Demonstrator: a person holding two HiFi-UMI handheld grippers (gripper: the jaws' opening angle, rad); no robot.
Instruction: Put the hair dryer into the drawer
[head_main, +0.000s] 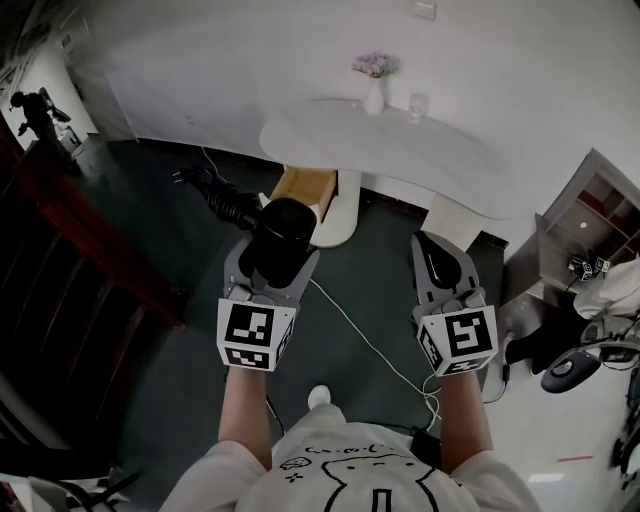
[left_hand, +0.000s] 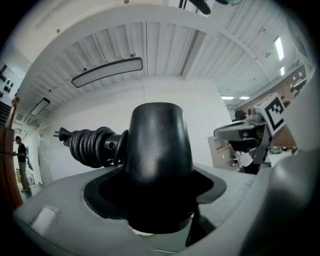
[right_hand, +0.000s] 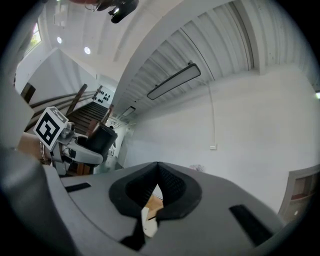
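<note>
**Hair dryer held aloft in left gripper**

The black hair dryer (head_main: 283, 235) sits clamped between the jaws of the left gripper (head_main: 273, 258), raised above the dark floor (head_main: 180, 240), with its coiled cord (head_main: 218, 198) and plug jutting out to the left. Beside it, the right gripper (head_main: 432, 248) is empty, its jaws pressed together. Beyond both stands a white table (head_main: 430, 160) bearing a vase (head_main: 374, 97) of flowers.
</note>
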